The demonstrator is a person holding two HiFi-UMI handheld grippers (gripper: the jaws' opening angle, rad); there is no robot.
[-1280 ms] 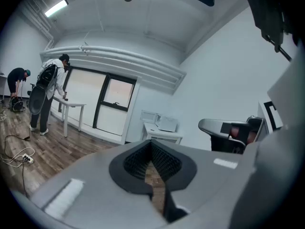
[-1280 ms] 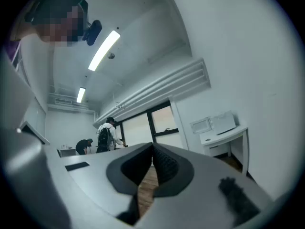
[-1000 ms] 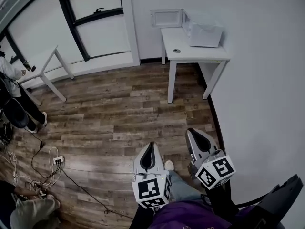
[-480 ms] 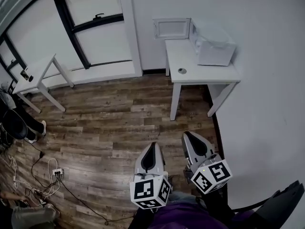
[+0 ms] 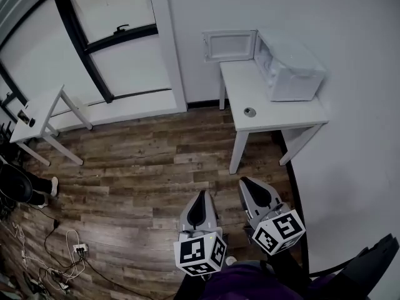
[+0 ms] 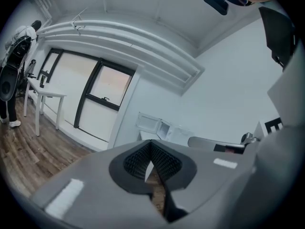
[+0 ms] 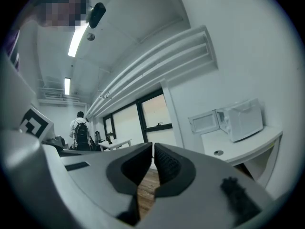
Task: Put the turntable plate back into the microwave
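Observation:
A white microwave (image 5: 290, 74) stands on a white table (image 5: 275, 108) against the wall, its door (image 5: 228, 44) swung open to the left. A small round thing (image 5: 249, 112) lies on the tabletop in front of it; I see no turntable plate. My left gripper (image 5: 200, 197) and right gripper (image 5: 246, 183) hover side by side over the wooden floor, well short of the table, both shut and empty. The right gripper view shows the microwave (image 7: 244, 119) and round thing (image 7: 218, 152) ahead to the right. In the left gripper view the microwave (image 6: 178, 133) is small and far.
A second white table (image 5: 40, 114) stands at the left by the dark-framed window (image 5: 106, 36). A person (image 5: 15, 183) stands at the far left edge. Cables and a power strip (image 5: 72, 252) lie on the floor at lower left. A dark chair part (image 5: 369, 261) is at lower right.
The microwave and its table have come nearer and lower in the head view. Both grippers stay shut and side by side. The person at left has slid toward the frame edge.

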